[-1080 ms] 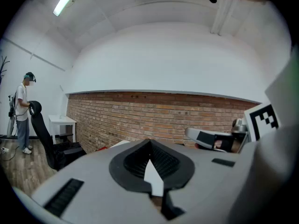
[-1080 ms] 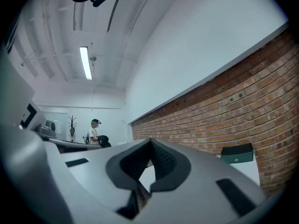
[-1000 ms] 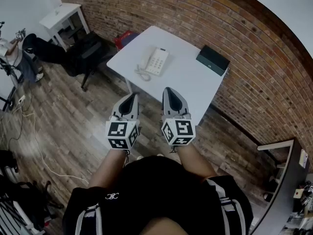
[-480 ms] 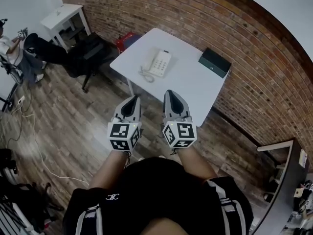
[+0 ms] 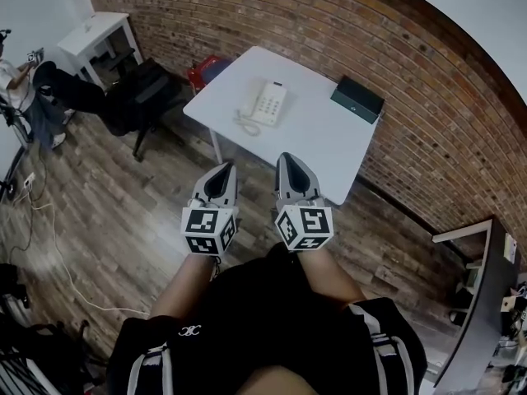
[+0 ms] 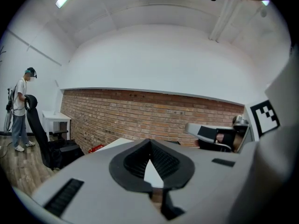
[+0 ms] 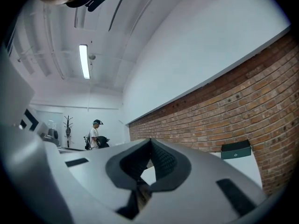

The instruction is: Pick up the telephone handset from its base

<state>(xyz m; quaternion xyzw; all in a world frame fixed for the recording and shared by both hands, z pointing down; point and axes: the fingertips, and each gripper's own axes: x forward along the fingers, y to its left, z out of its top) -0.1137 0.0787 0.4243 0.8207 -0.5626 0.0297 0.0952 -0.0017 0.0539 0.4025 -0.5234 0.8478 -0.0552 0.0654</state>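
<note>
A white telephone (image 5: 267,104) sits on a white table (image 5: 325,151) against the brick wall, its handset (image 5: 250,99) resting along the base's left side with a coiled cord trailing off. My left gripper (image 5: 222,167) and right gripper (image 5: 288,158) hover side by side short of the table's near edge, over the wooden floor, both shut with nothing between the jaws. In the left gripper view the left gripper (image 6: 150,141) points toward the table and brick wall. The right gripper (image 7: 150,140) points level along the wall, tips together.
A dark green box (image 5: 357,99) lies at the table's far right, also visible as the box (image 7: 236,149) in the right gripper view. A black office chair (image 5: 144,97) and a red object (image 5: 206,68) stand left of the table. A person (image 6: 19,108) stands far left.
Both grippers have moved a little closer to the table together; the table and telephone now sit slightly nearer in the head view. Both stayed shut.
</note>
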